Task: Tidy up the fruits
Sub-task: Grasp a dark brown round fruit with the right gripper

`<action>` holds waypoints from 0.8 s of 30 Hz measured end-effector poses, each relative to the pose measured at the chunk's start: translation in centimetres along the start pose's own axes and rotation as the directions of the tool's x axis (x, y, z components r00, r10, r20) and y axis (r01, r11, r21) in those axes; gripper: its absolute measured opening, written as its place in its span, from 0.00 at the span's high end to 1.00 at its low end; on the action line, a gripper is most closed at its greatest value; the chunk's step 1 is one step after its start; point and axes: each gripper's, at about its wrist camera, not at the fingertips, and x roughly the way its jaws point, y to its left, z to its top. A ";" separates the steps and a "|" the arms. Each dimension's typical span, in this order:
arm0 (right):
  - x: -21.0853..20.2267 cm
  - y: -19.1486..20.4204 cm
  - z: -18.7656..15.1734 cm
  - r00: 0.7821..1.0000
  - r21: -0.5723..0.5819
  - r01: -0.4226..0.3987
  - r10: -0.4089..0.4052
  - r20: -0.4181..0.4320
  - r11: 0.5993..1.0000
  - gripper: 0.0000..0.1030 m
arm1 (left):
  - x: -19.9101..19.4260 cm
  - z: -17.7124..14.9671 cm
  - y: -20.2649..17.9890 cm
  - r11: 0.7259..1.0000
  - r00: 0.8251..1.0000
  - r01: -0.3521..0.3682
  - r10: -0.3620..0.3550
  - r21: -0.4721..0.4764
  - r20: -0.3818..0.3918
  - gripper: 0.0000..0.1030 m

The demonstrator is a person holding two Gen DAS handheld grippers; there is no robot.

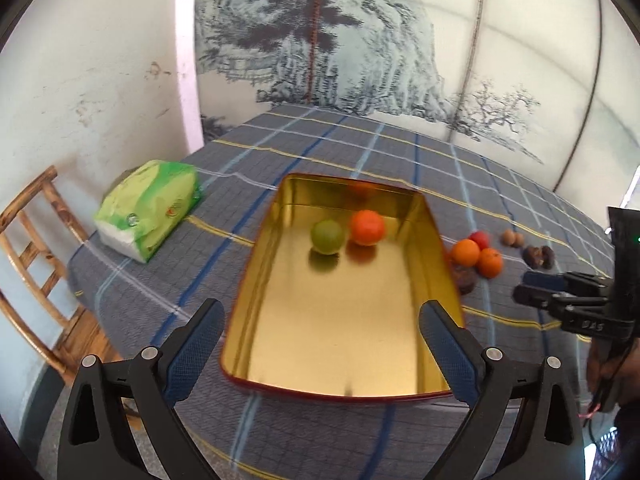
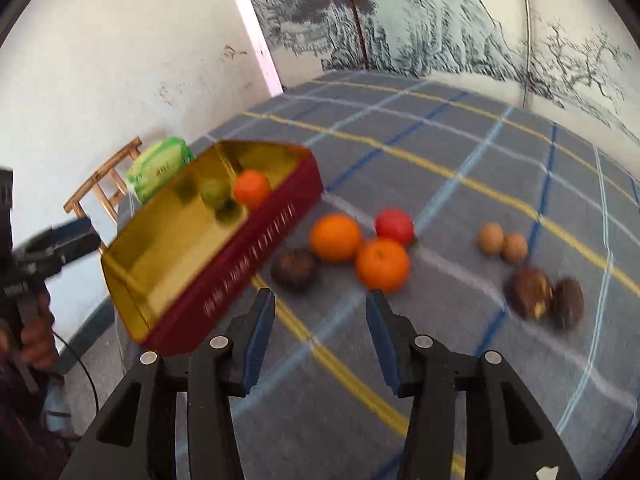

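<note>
Two fruits sit in the open gold-lined rectangular tin (image 2: 168,248) on the bench; two round oranges (image 2: 336,238) plus a red fruit (image 2: 394,225) lie right of it (touching each other), small brown nuts (image 2: 502,242) further right.

Little can be read here. The red outer side of the tin box (image 2: 248,256) bears a row of pale characters along its length, too blurred to make out. The green packet (image 1: 150,208) beside it carries a small round emblem and a reddish mark on its wrapper, neither legible. On the black body of the right gripper (image 1: 536,286), seen from the left wrist view, pale letters or digits stand on the side, too small and skewed to be sure of
</note>
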 end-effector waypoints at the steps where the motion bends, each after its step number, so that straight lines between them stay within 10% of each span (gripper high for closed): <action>1: 0.3 0.2 0.1 1.000 0.002 -0.013 0.013 0.000 1.000 0.56 | 0.0 0.0 -0.4 1.000 1.000 0.002 -0.002 0.012 -0.003 0.05; 24: 6.0 2.4 1.7 0.996 -0.065 0.059 -0.063 -0.070 0.996 0.67 | 0.3 -0.5 -2.5 0.992 0.999 -0.050 0.051 0.116 -0.003 0.05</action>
